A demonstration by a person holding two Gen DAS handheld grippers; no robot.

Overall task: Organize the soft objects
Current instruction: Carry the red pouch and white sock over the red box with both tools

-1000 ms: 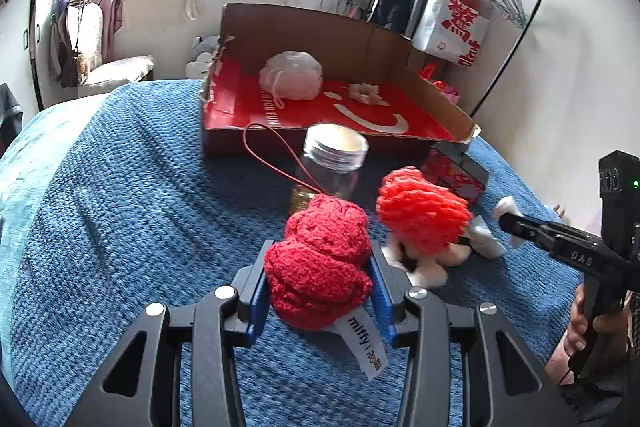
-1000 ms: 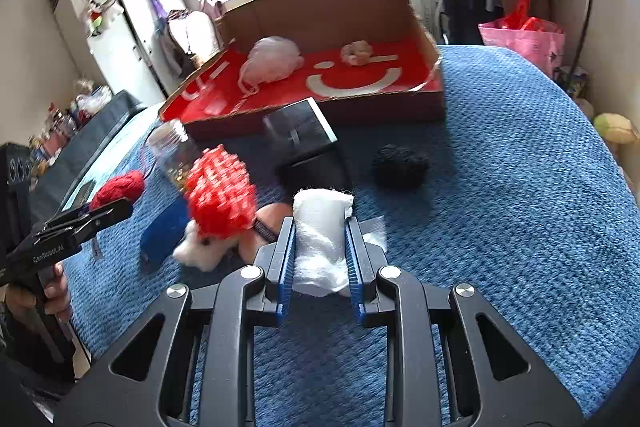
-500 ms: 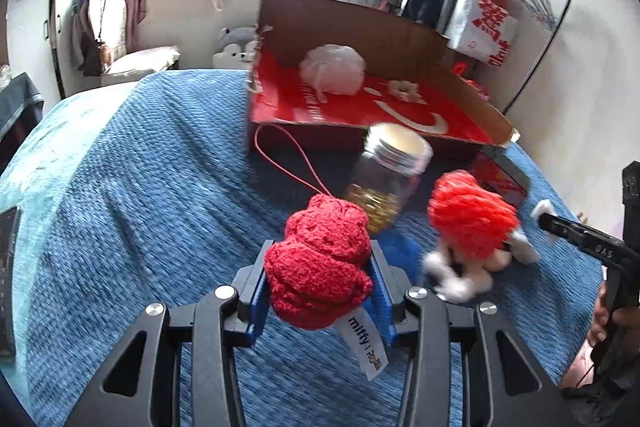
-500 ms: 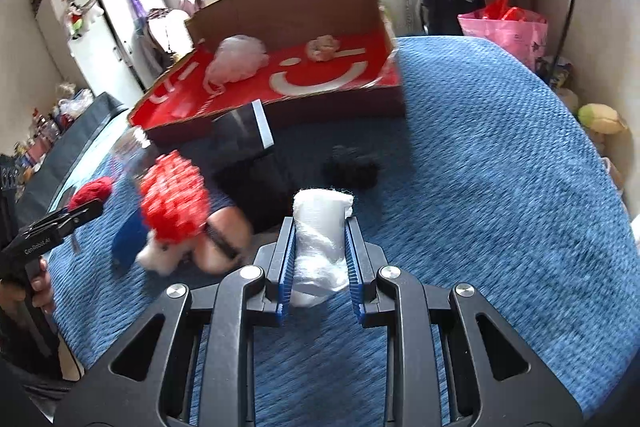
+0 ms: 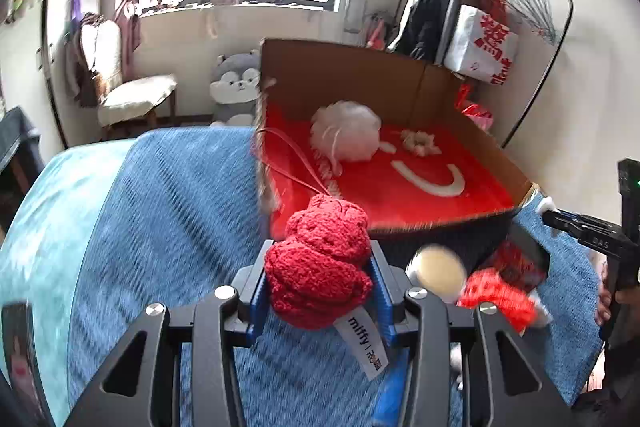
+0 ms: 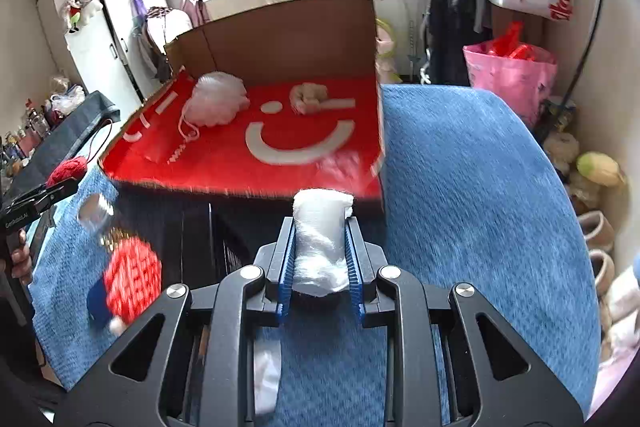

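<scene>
My left gripper (image 5: 318,269) is shut on a red crocheted toy (image 5: 320,263) with a white tag and a red cord, held above the blue bedspread just before the near wall of the open cardboard box (image 5: 440,223). My right gripper (image 6: 320,239) is shut on a white fluffy cloth roll (image 6: 320,243), held above the bed at the box's near right corner (image 6: 372,195). The box's red floor holds a white mesh puff (image 5: 346,137) (image 6: 218,99) and a small beige soft item (image 5: 420,143) (image 6: 308,99). A red-and-white knitted plush (image 5: 498,297) (image 6: 130,279) lies on the bed.
A glass jar with a metal lid (image 5: 436,271) (image 6: 98,215) and a dark box (image 5: 520,259) sit on the bed by the plush. A clothes rack (image 5: 492,11), a chair (image 5: 128,95) and a pink bag (image 6: 508,75) stand around the bed.
Both grippers have moved forward and up toward the cardboard box with their objects still held. The plush and jar now lie lower and closer to the frames' bottom.
</scene>
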